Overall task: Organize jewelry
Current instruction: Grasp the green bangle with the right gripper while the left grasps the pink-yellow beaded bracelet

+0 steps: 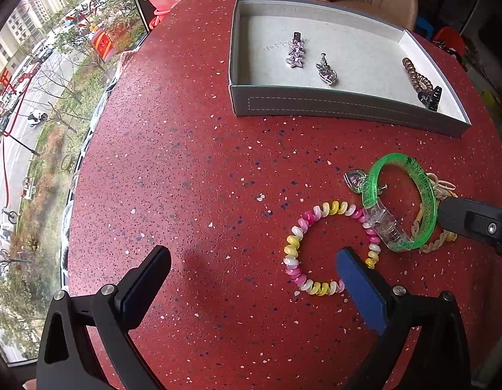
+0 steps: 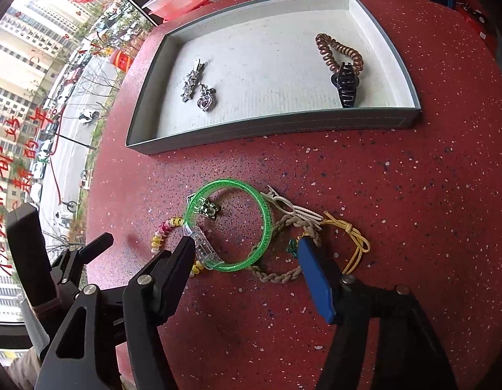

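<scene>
Both sets of jaws spread wide! Right gripper (image 2: 244, 253) straddles the green bangle (image 2: 265, 224) near the table's (image 2: 413, 195) front edge, short of the tray (image 2: 283, 126). Pickup step, I'd say: close on the bangle, then lift.

A grey tray (image 2: 147, 120) on the red bench (image 2: 397, 195) holds a star clip (image 2: 191, 81), heart pendant (image 2: 205, 101), brown coil tie (image 2: 337, 50) and black claw clip (image 2: 345, 88). Outside it (clustered together) lie a green bangle (image 2: 231, 224), pastel coil bracelet (image 1: 311, 247) and braided cord (image 2: 283, 273).
</scene>
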The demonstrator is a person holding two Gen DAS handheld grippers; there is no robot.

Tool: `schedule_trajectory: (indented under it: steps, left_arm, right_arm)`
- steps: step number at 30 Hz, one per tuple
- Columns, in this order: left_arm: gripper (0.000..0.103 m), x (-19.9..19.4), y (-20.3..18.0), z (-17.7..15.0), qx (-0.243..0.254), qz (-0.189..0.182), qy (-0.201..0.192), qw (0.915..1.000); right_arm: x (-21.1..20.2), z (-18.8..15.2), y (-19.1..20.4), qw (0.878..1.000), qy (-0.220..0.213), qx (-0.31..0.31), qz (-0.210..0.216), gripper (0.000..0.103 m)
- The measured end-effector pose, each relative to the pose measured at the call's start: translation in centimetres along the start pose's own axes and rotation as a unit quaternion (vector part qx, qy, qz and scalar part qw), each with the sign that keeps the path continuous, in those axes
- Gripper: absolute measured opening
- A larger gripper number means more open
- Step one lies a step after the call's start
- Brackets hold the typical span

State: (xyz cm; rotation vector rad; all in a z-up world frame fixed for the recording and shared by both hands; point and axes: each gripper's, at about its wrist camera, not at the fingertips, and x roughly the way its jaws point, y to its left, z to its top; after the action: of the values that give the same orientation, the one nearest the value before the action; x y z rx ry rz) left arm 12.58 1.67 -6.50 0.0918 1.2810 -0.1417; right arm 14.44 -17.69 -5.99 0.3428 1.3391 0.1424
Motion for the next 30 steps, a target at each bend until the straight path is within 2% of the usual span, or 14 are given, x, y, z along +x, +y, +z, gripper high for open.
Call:
schedule_trajectory:
  steps: [4, 13, 15, 22, 27, 30]
  left_arm:
    - [0.103, 0.2, -0.3, 0.0, 0.001, 0.001, 0.002, 1.0]
    - [0.102, 0.8, -0.6, 0.2, 0.008, 0.005, 0.001, 1.0]
    - [0.099, 0.8, -0.9, 0.1, 0.013, 0.002, -0.001, 0.9999]
    - [0.08, -0.3, -2.1, -0.1, 0.041, -0.006, -0.007, 0.9991]
    - [0.068, -0.8, -3.0, -0.3, 0.053, -0.014, -0.006, 0.9985]
    - [0.055, -1.1, -3.4, -0.6, 0.061, -0.023, -0.006, 0.9979]
  right_arm:
    - [1.3, 0.4, 0.2, 1.0, 0.011, -0.006, -0.005, 0.048]
    - [3.0, 0.6, 0.7, 0.999, 0.024, -0.018, -0.025, 0.032]
    - [3.0, 0.6, 0.8, 0.999, 0.024, -0.026, -0.032, 0.028]
    - [2.7, 0.2, 0.7, 0.999, 0.017, -0.03, -0.04, 0.009]
    - [2.0, -0.2, 0.0, 0.999, 0.009, -0.022, -0.033, 0.008]
    - [1.4, -0.5, -0.8, 1.0, 0.006, -0.012, -0.022, 0.008]
